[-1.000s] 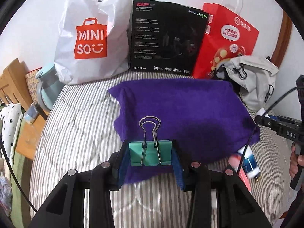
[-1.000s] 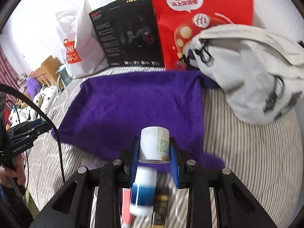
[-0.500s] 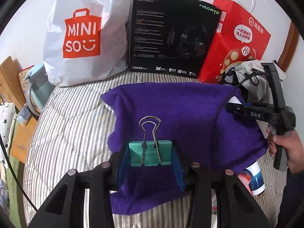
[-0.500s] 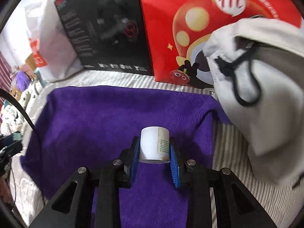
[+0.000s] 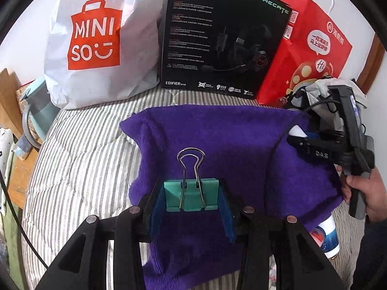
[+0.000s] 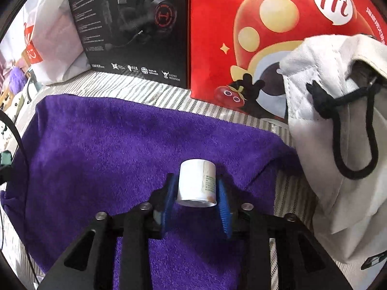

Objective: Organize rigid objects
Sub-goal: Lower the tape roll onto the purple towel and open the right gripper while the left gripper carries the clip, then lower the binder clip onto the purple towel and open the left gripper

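A purple towel (image 5: 229,140) lies spread on the striped bed. My left gripper (image 5: 191,200) is shut on a teal binder clip (image 5: 191,194), whose wire handles point forward over the towel's near edge. My right gripper (image 6: 196,191) is shut on a small white jar (image 6: 197,183), held over the towel (image 6: 108,145) near its right end. From the left wrist view the right gripper (image 5: 298,136) shows at the towel's far right corner, with a hand (image 5: 367,193) on its handle. A white and blue tube (image 5: 326,236) lies just off the towel's right edge.
Along the wall stand a white Miniso bag (image 5: 96,41), a black headset box (image 5: 222,41) and a red paper bag (image 5: 312,50). A light grey drawstring bag (image 6: 338,145) lies to the towel's right. A pale blue jug (image 5: 36,111) stands at the bed's left edge.
Both grippers have moved forward over the towel. The right one carried the white jar from the near edge toward the far right corner. Neither grip has changed.
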Available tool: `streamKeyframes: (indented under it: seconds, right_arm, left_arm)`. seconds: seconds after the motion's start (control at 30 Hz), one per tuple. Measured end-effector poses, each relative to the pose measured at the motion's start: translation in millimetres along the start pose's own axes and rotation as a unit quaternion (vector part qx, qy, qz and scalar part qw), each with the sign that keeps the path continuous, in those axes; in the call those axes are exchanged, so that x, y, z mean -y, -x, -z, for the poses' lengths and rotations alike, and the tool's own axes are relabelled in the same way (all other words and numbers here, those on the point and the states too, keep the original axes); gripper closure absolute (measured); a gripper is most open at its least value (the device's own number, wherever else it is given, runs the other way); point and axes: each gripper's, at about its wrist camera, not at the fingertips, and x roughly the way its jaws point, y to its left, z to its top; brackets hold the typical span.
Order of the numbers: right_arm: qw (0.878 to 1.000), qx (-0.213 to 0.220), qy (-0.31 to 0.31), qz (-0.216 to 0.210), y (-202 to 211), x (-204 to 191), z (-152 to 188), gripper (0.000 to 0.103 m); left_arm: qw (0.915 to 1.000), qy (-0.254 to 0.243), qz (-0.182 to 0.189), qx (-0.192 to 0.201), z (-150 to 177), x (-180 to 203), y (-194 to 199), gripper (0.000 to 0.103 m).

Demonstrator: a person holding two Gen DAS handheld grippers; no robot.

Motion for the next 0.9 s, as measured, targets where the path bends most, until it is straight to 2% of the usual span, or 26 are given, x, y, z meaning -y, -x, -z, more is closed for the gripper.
streamKeyframes:
  seconds: [0.1, 0.37, 0.5, 0.6, 0.67, 0.9]
  right_arm:
    - [1.0, -0.011, -0.004, -0.012, 4.8, 3.2, 7.1, 0.054]
    - [1.0, 0.012, -0.006, -0.009, 56.1, -0.4, 40.6, 0.054]
    - [0.999, 0.036, -0.004, -0.041, 92.7, -8.5, 62.6, 0.053]
    - [0.998, 0.053, 0.001, -0.038, 118.0, -9.1, 80.1, 0.049]
    - [0.998, 0.054, -0.006, -0.039, 126.0, -8.1, 89.0, 0.043]
    - [0.997, 0.039, -0.036, -0.049, 133.5, 0.7, 122.0, 0.043]
  left_arm:
    - [1.0, 0.007, 0.001, -0.002, -5.6, -3.3, -7.5, 0.064]
    - [0.9998, 0.012, -0.006, -0.013, -24.1, -1.6, -37.7, 0.064]
    - [0.9996, 0.015, -0.013, -0.021, -34.2, 1.9, -59.0, 0.064]
    - [0.9993, 0.008, -0.022, -0.028, -38.6, 5.9, -73.1, 0.064]
    - [0.999, 0.004, -0.032, -0.033, -40.4, 8.3, -80.8, 0.064]
    - [0.9966, -0.021, -0.062, -0.05, -40.3, 19.1, -92.0, 0.063]
